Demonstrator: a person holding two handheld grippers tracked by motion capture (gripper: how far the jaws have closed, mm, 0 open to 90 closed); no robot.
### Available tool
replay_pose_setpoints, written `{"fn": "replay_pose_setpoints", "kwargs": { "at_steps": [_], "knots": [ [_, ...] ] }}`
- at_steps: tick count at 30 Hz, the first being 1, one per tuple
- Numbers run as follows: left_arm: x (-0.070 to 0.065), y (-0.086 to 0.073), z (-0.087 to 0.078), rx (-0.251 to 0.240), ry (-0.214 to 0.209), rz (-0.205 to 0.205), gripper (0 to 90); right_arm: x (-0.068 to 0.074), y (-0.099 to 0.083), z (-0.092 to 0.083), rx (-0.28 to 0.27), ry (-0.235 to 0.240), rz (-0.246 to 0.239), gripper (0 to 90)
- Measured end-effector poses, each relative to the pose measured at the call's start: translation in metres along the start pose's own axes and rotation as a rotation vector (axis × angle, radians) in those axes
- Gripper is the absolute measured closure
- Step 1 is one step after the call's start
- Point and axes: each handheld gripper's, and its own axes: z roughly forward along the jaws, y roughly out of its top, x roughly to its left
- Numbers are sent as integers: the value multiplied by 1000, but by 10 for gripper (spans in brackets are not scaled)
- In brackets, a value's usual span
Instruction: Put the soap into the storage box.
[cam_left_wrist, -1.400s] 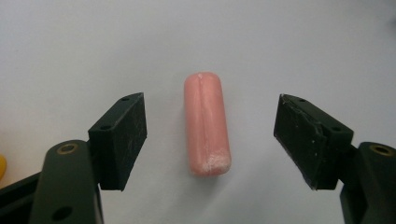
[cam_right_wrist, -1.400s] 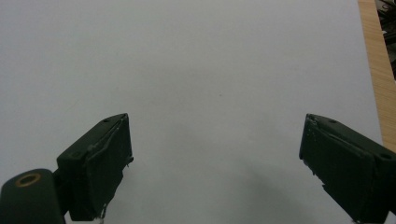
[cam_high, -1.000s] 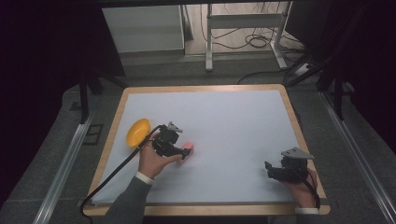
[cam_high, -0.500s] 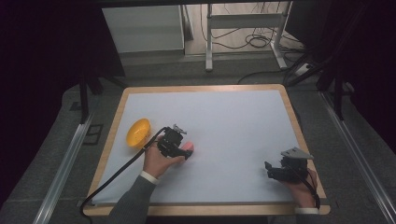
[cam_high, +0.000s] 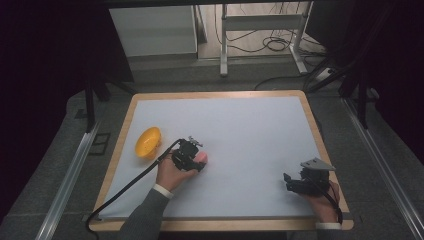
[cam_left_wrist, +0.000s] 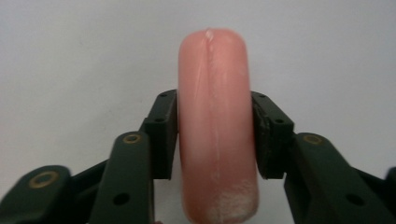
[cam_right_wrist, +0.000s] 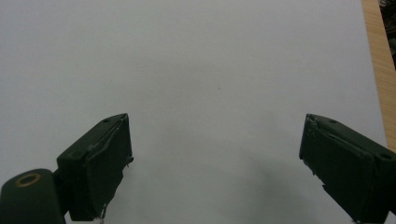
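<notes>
A pink sausage-shaped object (cam_left_wrist: 215, 126) lies on the white table sheet, and my left gripper (cam_left_wrist: 214, 135) has just been closing on it; both pads now press its sides. From above, the pink sausage (cam_high: 202, 158) shows at the tip of the left gripper (cam_high: 196, 161), left of the table's middle. A yellow bowl (cam_high: 148, 142) lies tipped on its side a little to the left of that hand. My right gripper (cam_high: 290, 183) rests near the front right corner, and in the right gripper view it (cam_right_wrist: 215, 158) stands wide open over bare white sheet.
The white sheet (cam_high: 250, 130) covers a wooden-edged table (cam_high: 320, 130). A black cable (cam_high: 125, 187) trails from the left gripper to the front left corner. The wooden edge (cam_right_wrist: 377, 60) runs close to the right gripper. Metal frames and floor cables lie beyond the far edge.
The left gripper has sunk slightly onto the pink sausage and its jaws have closed around it. The right hand has stayed in place.
</notes>
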Motion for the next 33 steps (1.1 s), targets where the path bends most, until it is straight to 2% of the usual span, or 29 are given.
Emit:
{"fn": "replay_pose_setpoints", "kwargs": {
  "at_steps": [9,14,19,27,33],
  "knots": [
    [2,-1,0,0,-2,-3,601,0,0,-1,-6,-7,3,91],
    [3,-3,-3,-21,-12,-11,601,0,1,-2,-11,-11,3,91],
    [6,-3,-11,-37,-29,-9,601,0,1,-2,-11,-12,1,91],
    [10,-4,-24,-74,-24,-10,601,-1,1,-2,-12,-14,-1,91],
    [12,-5,-35,-97,-36,-10,602,-1,0,-2,-11,-15,0,91]
  ]
}}
